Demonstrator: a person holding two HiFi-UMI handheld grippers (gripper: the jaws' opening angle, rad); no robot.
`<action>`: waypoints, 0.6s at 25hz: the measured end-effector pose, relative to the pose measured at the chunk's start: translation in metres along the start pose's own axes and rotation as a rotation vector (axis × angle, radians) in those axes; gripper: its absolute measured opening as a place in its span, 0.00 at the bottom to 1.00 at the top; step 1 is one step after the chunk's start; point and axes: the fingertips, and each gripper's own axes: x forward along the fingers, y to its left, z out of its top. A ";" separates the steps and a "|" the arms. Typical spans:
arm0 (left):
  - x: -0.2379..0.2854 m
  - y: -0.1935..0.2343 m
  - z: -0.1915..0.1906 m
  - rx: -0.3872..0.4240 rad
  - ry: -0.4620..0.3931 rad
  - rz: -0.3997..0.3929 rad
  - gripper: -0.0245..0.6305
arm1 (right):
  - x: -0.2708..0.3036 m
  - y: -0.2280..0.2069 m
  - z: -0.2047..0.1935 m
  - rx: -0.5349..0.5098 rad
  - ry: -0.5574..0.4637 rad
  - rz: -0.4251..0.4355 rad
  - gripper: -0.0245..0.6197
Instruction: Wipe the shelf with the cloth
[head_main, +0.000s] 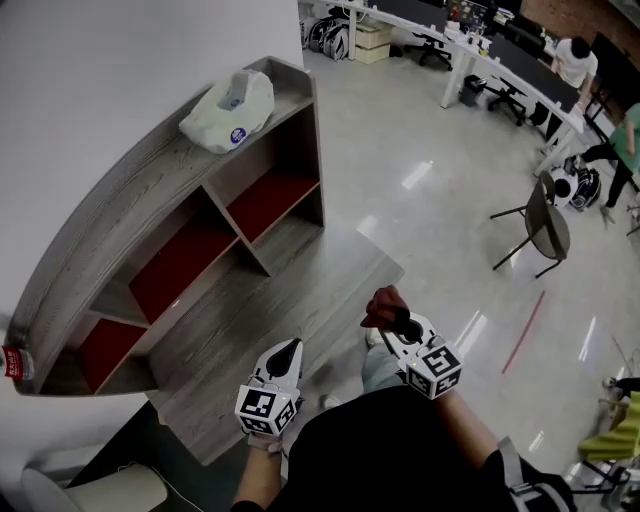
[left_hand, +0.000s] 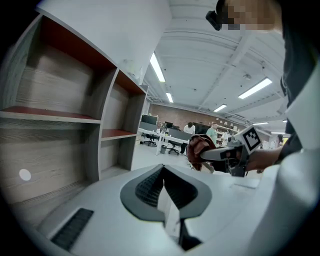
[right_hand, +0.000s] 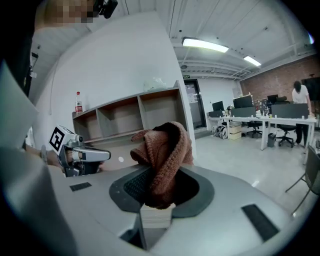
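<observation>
Head view: the cloth (head_main: 385, 305) sits bunched in the right gripper (head_main: 400, 325), off the shelf (head_main: 200, 270). The blue sticker on the white bag (head_main: 230, 110) is unreadable.

Left gripper view: the left gripper (left_hand: 162, 170) is pinched together, empty.

Right gripper view: narrow jaws clamp the cloth (right_hand: 165, 150).

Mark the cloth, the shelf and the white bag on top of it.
cloth (right_hand: 167, 150): right gripper view, middle of the brown fold.
shelf (head_main: 110, 215): head view, bare grey top board.
white bag (head_main: 228, 108): head view, middle of the bag.
</observation>
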 end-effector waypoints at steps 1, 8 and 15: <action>0.009 0.003 0.004 -0.005 -0.001 0.020 0.05 | 0.008 -0.009 0.004 -0.006 0.009 0.021 0.16; 0.068 0.025 0.033 -0.083 -0.017 0.175 0.05 | 0.068 -0.070 0.027 -0.015 0.085 0.182 0.16; 0.111 0.033 0.055 -0.127 -0.045 0.360 0.05 | 0.117 -0.106 0.041 -0.055 0.135 0.380 0.16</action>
